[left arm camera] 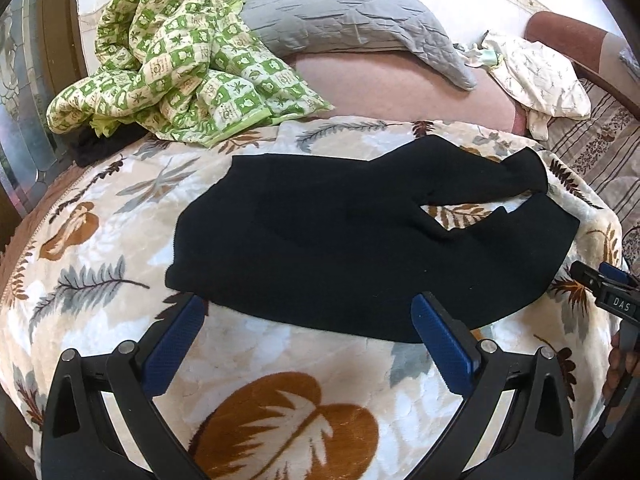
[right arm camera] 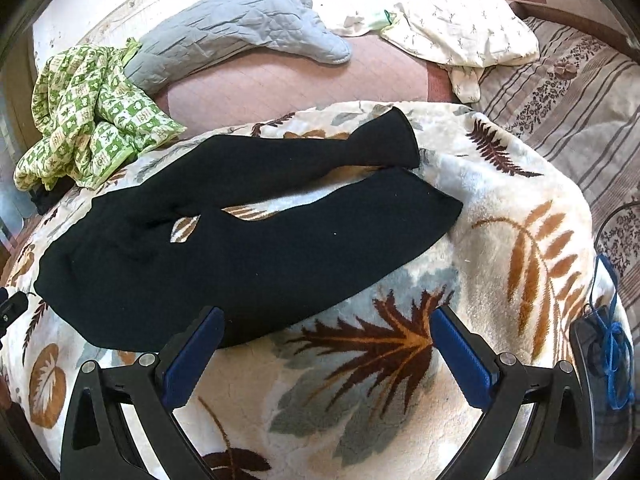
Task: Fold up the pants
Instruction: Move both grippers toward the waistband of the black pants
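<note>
Right now the black pants (left arm camera: 320, 236) lie spread flat on a leaf-print blanket (left arm camera: 280, 368), waistband toward the left, both legs running off to the right with a gap of blanket showing between them. The far leg is bunched and twisted near its cuff; the near leg lies smoother.

The left gripper (left arm camera: 308, 312) hangs just above the near edge of the pants, its blue fingers (left arm camera: 444, 344) spread wide apart and holding nothing. One fingertip sits by the waist corner, the other over the near hem; whether either touches the cloth cannot be told.

The right gripper (right arm camera: 328, 332) is also wide apart and empty, low over the blanket at the near edge of the near leg. Its left finger overlaps the black fabric's edge; its right finger is over bare blanket.

Behind the pants, a green checked quilt (left arm camera: 168, 60) is heaped at the left, a grey quilted pillow (left arm camera: 340, 12) lies at the head, and a cream printed cloth (left arm camera: 536, 76) sits at the right beside a striped sheet (right arm camera: 568, 104). A blue cord (right arm camera: 612, 344) shows at the right edge of the right wrist view.
</note>
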Demonstrator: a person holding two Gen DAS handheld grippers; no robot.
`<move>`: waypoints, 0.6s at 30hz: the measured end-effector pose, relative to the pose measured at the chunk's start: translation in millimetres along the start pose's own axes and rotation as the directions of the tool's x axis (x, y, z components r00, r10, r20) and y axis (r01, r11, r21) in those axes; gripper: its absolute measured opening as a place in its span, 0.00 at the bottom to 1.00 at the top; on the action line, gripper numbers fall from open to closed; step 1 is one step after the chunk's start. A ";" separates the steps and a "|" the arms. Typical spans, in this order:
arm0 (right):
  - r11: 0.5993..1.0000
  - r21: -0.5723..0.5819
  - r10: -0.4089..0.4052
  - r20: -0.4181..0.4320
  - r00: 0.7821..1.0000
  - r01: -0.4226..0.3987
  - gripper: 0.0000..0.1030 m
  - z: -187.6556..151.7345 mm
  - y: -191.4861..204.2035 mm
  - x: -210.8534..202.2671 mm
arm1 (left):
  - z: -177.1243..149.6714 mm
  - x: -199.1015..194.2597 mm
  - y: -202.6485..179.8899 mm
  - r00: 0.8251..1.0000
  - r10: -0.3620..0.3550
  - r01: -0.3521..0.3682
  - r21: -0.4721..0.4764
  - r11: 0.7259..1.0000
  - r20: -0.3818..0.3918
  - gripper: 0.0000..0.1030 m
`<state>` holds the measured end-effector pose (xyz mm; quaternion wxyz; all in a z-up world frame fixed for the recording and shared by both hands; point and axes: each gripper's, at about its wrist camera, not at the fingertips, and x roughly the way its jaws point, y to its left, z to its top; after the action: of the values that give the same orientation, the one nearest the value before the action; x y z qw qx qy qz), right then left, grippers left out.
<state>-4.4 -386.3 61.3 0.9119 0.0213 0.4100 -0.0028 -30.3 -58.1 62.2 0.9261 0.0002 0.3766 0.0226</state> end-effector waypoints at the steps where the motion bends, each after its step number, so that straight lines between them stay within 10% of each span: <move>1: 1.000 -0.001 -0.002 0.000 1.000 0.002 1.00 -0.1 0.2 0.5 | -1.0 0.3 0.5 1.000 -0.004 0.004 -0.006 1.000 -0.001 1.00; 18: 1.000 -0.003 -0.001 -0.031 1.000 0.001 0.99 -2.6 0.4 11.6 | -21.1 23.3 43.2 0.991 -0.122 0.108 -0.204 0.973 -0.058 1.00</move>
<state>1.4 -385.6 50.9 0.9055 0.0196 0.4239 -0.0021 -30.2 -14.3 31.6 0.9073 -0.1155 0.4043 0.0067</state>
